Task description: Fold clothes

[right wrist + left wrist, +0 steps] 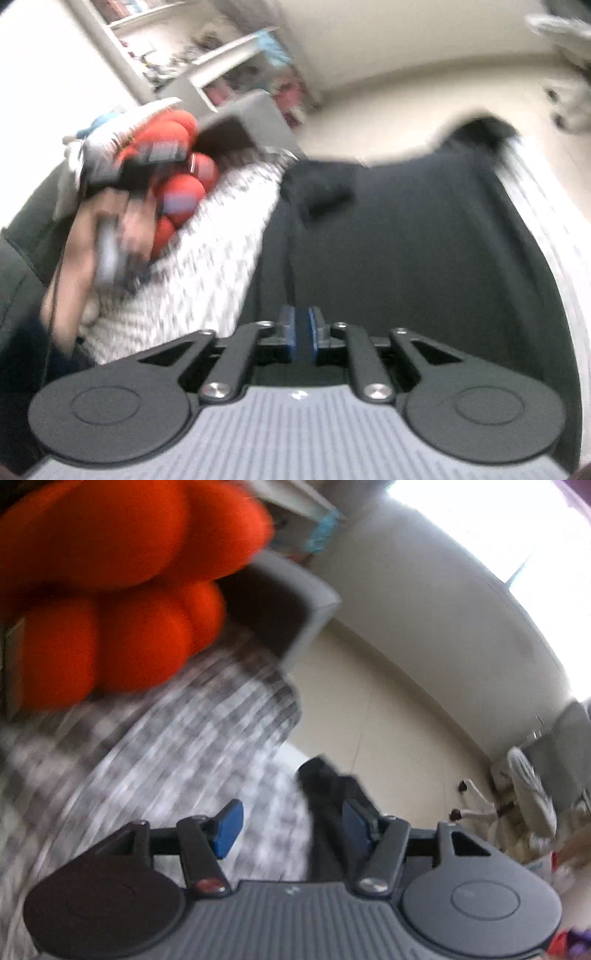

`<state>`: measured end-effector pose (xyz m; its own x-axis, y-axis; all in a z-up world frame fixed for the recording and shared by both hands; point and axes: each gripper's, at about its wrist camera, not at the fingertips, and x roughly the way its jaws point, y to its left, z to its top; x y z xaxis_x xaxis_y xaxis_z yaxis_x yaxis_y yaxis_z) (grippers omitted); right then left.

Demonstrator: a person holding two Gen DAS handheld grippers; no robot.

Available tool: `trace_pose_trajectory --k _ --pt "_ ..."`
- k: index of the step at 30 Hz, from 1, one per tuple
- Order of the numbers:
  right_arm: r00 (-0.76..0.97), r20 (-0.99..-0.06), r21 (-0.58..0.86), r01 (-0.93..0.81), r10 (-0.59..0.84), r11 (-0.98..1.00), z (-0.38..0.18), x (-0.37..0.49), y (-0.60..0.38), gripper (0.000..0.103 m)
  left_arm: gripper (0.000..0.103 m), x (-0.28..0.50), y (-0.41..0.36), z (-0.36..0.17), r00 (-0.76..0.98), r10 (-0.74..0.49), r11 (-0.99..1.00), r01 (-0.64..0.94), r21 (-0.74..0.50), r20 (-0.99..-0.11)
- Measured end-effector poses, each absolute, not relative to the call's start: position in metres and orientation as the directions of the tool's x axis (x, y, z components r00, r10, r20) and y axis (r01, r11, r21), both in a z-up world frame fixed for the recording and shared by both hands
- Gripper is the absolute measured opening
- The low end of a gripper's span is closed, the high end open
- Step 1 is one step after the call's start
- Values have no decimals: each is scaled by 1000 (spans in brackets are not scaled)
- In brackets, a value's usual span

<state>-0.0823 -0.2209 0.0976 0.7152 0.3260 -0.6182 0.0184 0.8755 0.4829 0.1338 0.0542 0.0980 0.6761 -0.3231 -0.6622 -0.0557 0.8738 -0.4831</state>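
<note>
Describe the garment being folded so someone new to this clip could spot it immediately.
Find the bed covered in a black-and-white checked spread. Lying flat across it is a plain black garment. It is the only solid dark, unpatterned fabric there.

Each gripper has a grey ribbed body (295, 435), the landmark here. Flanking it sit two round black discs, each stamped with a circle. Above it, black link arms pinned by silver screws carry blue pads (229, 829). On the left gripper one screw looks reddish. Up and left of the right gripper's ribbed body, a hand (92, 236) emerges from a dark sleeve (22, 266).
</note>
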Motion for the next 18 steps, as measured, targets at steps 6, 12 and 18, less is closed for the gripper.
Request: trace_pose_trajectory --k 6,12,18 --pt "713 -646 438 55 272 897 83 51 -227 45 59 74 36 64 624 -302 912 -32 -409 -721" --pt "711 -681 363 119 176 924 68 121 -228 45 53 69 25 43 572 -335 928 64 -366 -749" --pt "707 -693 341 150 140 928 53 177 -234 45 53 66 18 42 579 -329 940 123 -319 -746"
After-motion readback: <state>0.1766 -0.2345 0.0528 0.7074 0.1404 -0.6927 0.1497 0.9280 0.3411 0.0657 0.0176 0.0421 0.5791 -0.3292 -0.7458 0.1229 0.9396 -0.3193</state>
